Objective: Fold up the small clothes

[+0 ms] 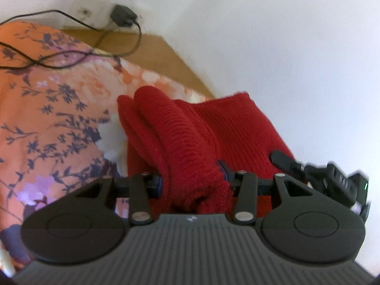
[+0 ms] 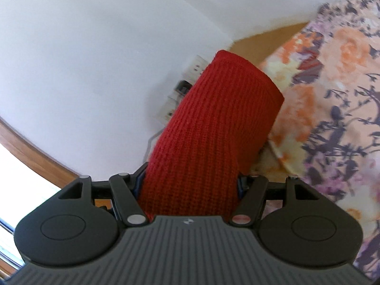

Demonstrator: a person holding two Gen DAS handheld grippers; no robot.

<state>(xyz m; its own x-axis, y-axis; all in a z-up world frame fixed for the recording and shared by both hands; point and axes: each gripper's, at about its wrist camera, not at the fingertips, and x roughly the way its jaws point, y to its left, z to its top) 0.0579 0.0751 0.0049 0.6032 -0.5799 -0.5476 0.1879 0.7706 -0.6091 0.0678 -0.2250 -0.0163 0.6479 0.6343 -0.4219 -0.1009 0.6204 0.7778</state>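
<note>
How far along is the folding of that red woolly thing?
Midway at best. The red knitted garment is lifted above the orange floral bedspread, clamped in the left gripper and the right gripper. It hangs bunched; no neat fold shows, and laying it flat remains.

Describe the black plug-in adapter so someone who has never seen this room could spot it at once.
Start at the white wall behind the bed with the orange floral bedspread. Low on it, just above the wooden bed frame, sits the black adapter, plugged into a white wall socket. It is the only boxy black thing there, and a thin black cable trails from it across the bedspread.
</note>
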